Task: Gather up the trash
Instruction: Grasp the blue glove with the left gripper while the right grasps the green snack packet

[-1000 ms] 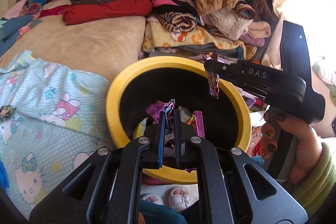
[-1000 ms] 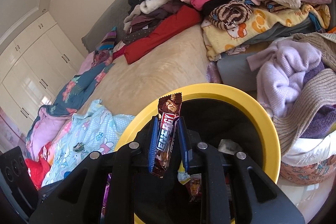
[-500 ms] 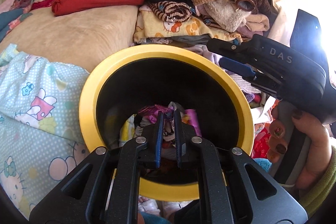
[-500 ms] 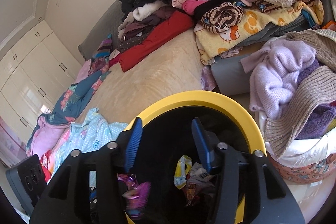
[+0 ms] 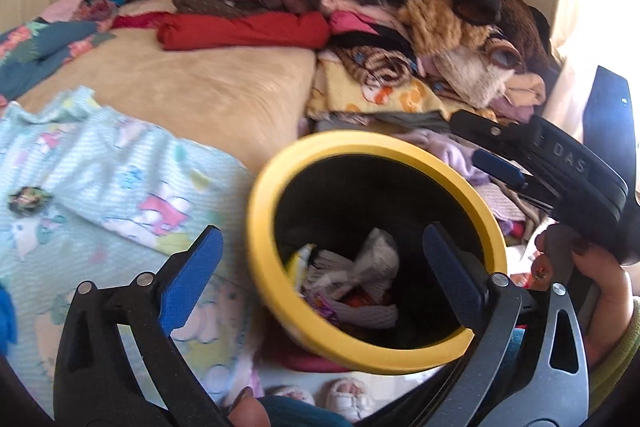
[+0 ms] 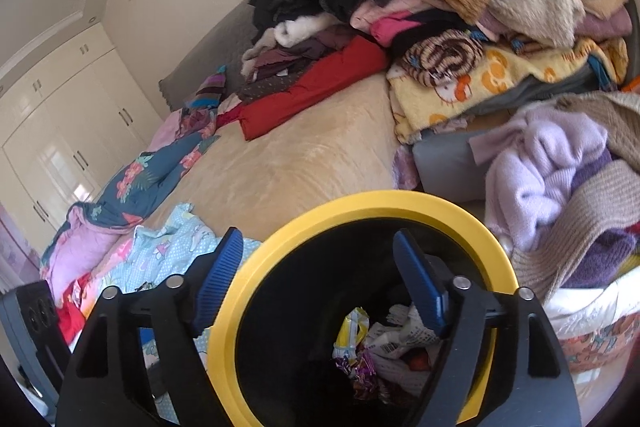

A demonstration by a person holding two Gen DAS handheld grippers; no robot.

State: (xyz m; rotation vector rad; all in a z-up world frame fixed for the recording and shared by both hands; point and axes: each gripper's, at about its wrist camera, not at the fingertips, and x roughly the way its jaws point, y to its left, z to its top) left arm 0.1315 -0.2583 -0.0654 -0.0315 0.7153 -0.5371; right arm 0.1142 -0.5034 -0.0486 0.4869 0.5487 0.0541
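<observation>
A black bin with a yellow rim (image 5: pixel 280 183) (image 6: pixel 452 205) stands at the bed's edge and holds several wrappers (image 5: pixel 352 279) (image 6: pixel 372 343). My left gripper (image 5: pixel 320 263) is open and empty, its jaws wide on either side of the bin's near-left rim. My right gripper (image 6: pixel 320 279) is open and empty above the bin's mouth; it also shows in the left wrist view (image 5: pixel 532 163) at the right. A small crumpled dark wrapper (image 5: pixel 28 198) lies on the light blue blanket, far left of the bin.
The bed has a beige cover (image 5: pixel 192 95), a Hello Kitty blanket (image 5: pixel 120 195), a red folded cloth (image 5: pixel 244 31) and a tall pile of clothes (image 5: pixel 420 27) behind the bin. Lilac knitwear (image 6: pixel 552 163) lies right of the bin. White wardrobes (image 6: pixel 60 131) stand at far left.
My right gripper opened and the brown energy-bar wrapper dropped into the bin. My left gripper opened from shut and swung left, so the bin now sits right of centre.
</observation>
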